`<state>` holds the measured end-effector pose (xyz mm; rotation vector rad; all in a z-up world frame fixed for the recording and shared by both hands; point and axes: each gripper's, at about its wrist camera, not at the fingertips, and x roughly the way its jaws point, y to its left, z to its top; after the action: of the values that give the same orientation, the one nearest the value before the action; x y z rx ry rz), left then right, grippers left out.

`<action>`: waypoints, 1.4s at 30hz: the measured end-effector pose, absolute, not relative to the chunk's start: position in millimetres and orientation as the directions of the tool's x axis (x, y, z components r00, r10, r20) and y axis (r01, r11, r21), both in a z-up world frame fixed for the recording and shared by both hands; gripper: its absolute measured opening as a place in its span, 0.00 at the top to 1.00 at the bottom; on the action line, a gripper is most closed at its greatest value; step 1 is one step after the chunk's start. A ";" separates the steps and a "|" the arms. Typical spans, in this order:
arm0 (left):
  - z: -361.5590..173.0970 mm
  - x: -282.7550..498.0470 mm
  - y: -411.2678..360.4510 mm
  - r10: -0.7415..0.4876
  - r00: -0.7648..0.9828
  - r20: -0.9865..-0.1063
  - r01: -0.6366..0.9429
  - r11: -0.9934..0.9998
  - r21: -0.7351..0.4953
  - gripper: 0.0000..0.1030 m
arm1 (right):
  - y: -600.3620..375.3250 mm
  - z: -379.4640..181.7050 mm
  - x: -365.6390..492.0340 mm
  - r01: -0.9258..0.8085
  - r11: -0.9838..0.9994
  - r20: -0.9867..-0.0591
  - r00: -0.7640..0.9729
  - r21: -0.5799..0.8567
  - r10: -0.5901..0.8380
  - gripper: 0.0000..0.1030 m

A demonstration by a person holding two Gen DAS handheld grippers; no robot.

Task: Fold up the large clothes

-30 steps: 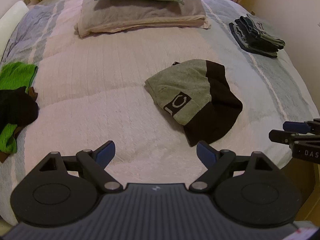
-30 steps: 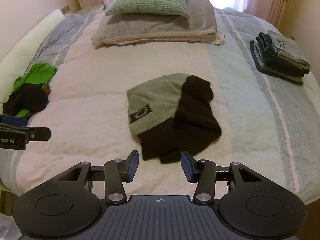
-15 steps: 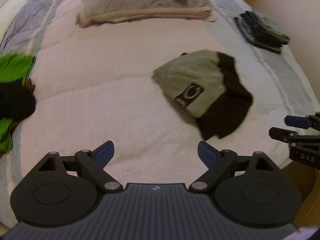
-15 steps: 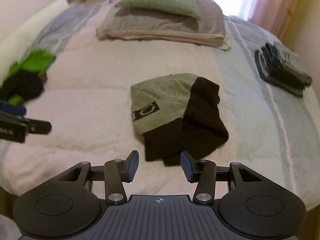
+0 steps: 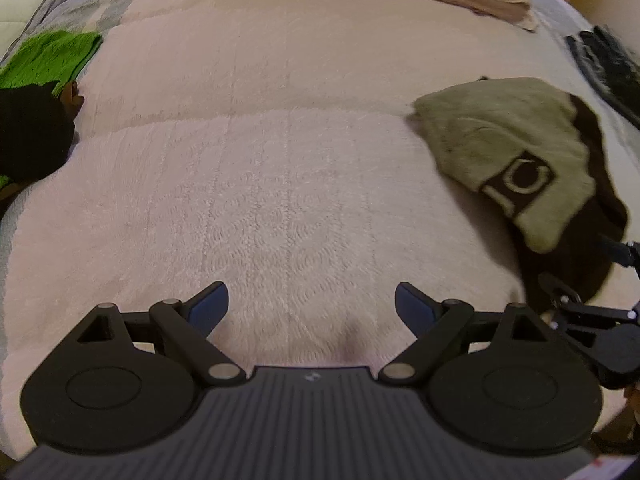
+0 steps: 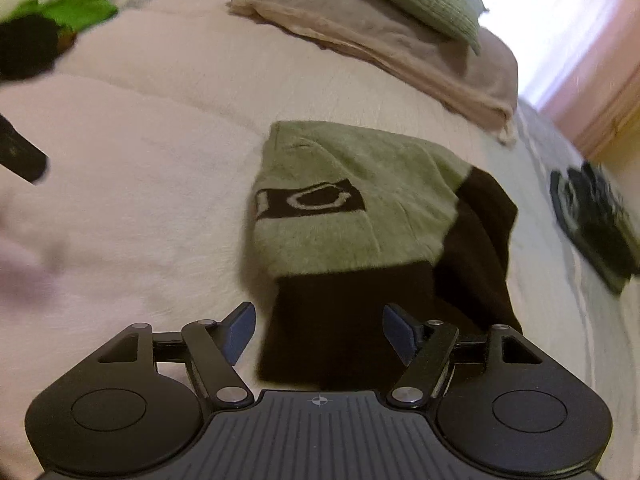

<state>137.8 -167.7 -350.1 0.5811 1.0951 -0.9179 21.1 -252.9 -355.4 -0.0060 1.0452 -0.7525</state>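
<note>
A grey-green and black garment (image 6: 360, 208) with a black logo patch lies crumpled on the pink bedspread (image 5: 280, 184). My right gripper (image 6: 319, 332) hovers open just above its black near edge, with the cloth showing between the fingers. In the left wrist view the garment (image 5: 516, 148) sits at the right. There my left gripper (image 5: 312, 307) is open over bare bedspread, well left of the garment. The right gripper (image 5: 592, 316) shows at that view's right edge, by the garment's black hem.
A green and black heap of clothes (image 5: 36, 96) lies at the bed's left edge. Pillows (image 6: 408, 32) are stacked at the head. A dark folded stack (image 6: 596, 224) rests at the right side. Curtains (image 6: 580, 48) hang behind.
Both grippers have dropped lower and moved forward toward the bed. The right one has widened its fingers and now sits over the garment's black edge. The left one has shifted left of the garment.
</note>
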 end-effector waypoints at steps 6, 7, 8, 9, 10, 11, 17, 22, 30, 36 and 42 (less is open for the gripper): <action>-366.4 121.9 -187.2 -0.305 0.181 -0.935 0.849 0.529 -0.008 0.25 | -314.5 -315.0 -28.4 0.645 0.751 -0.724 0.449 -0.142 -0.523 1.00; -364.3 117.6 -191.5 -0.310 0.184 -0.933 0.852 0.524 -0.006 0.25 | -330.0 -294.6 -47.3 0.679 0.725 -0.700 0.463 -0.115 -0.544 1.00; -361.3 112.5 -196.9 -0.317 0.188 -0.930 0.856 0.517 -0.003 0.25 | -347.0 -274.7 -69.9 0.713 0.697 -0.677 0.473 -0.082 -0.563 1.00; -358.6 107.0 -202.8 -0.323 0.194 -0.926 0.860 0.510 0.003 0.25 | -369.9 -251.6 -98.8 0.753 0.657 -0.654 0.479 -0.036 -0.585 1.00; -355.2 100.1 -210.3 -0.331 0.204 -0.922 0.866 0.499 0.012 0.25 | -388.3 -234.1 -123.1 0.782 0.623 -0.634 0.476 -0.012 -0.609 1.00; -351.4 93.1 -218.8 -0.343 0.211 -0.915 0.873 0.487 0.018 0.25 | -409.3 -216.2 -150.3 0.810 0.586 -0.613 0.461 -0.005 -0.642 1.00; -330.9 41.4 -292.0 -0.462 0.202 -0.864 0.932 0.362 0.025 0.25 | -532.7 -187.9 -292.1 0.930 0.354 -0.620 0.219 -0.102 -0.754 1.00; -336.1 -26.2 -360.0 -0.561 0.145 -0.815 0.989 0.116 0.096 0.26 | -615.6 -259.9 -384.7 0.982 0.184 -0.790 0.146 0.042 -0.595 1.00; -368.0 -92.0 -424.2 -0.689 0.163 -0.706 0.766 -0.363 0.531 0.26 | -651.6 -298.1 -403.3 0.966 0.233 -0.820 0.221 0.110 -0.528 1.00; -402.1 -85.5 -452.4 -0.724 0.141 -0.675 0.471 -0.551 0.689 0.34 | -645.0 -316.3 -408.2 0.958 0.255 -0.828 0.245 0.128 -0.504 1.00; -435.1 -81.6 -457.6 -0.711 0.078 -0.698 0.342 -0.639 0.689 0.89 | -632.6 -312.8 -413.4 0.959 0.254 -0.809 0.248 0.126 -0.533 1.00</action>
<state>-81.6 -457.6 -435.1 1.5630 -0.3793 -1.6772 -413.4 -632.6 -312.8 0.7158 0.7268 -1.1440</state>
